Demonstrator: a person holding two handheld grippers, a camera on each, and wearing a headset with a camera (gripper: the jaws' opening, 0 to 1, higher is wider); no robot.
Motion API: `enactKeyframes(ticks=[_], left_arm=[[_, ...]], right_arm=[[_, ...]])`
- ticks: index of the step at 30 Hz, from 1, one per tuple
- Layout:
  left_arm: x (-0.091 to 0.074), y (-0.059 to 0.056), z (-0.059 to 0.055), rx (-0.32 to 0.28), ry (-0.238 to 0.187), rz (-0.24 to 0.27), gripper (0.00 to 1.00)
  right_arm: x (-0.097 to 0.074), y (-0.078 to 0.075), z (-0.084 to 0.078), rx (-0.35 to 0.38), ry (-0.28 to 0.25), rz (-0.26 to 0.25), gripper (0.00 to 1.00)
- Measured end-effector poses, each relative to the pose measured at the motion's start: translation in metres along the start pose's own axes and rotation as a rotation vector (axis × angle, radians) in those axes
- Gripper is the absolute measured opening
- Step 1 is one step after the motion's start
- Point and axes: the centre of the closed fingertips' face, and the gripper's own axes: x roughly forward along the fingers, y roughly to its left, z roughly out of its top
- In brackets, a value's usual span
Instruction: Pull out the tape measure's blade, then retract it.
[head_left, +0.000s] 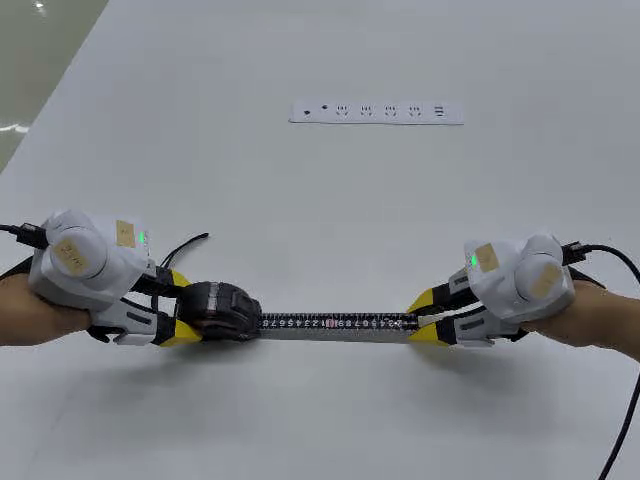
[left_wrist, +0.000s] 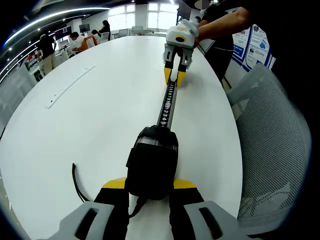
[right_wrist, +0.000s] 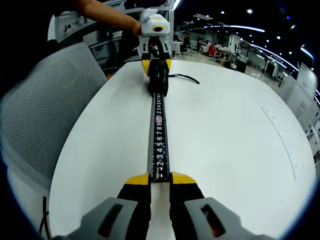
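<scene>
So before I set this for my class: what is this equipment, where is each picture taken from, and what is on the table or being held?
There is no robot here. A person holds a gripper in each hand, and each has two yellow-tipped fingers. The head view comes from a headset camera looking down at the white table. The two gripper views come from cameras riding on the grippers, looking along their own fingers, so each sees the other gripper opposite. The left gripper clamps the black tape measure case. The right gripper pinches the end of the blade, which stretches between them with its numbers facing up. A white power strip lies farther back on the table.
</scene>
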Motion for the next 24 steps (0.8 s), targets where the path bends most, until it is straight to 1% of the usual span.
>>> enactKeyframes(ticks=[9, 17, 24], left_arm=[[0.000, 0.000, 0.000, 0.001, 0.003, -0.001, 0.27], [0.000, 0.000, 0.000, 0.002, 0.005, -0.004, 0.28], [0.001, 0.001, 0.001, 0.003, 0.009, -0.010, 0.28]], right_arm=[[-0.008, 0.000, -0.010, 0.007, 0.015, -0.008, 0.11], [-0.021, 0.001, -0.025, 0.024, 0.036, -0.017, 0.11], [-0.027, 0.002, -0.032, 0.033, 0.054, -0.025, 0.11]])
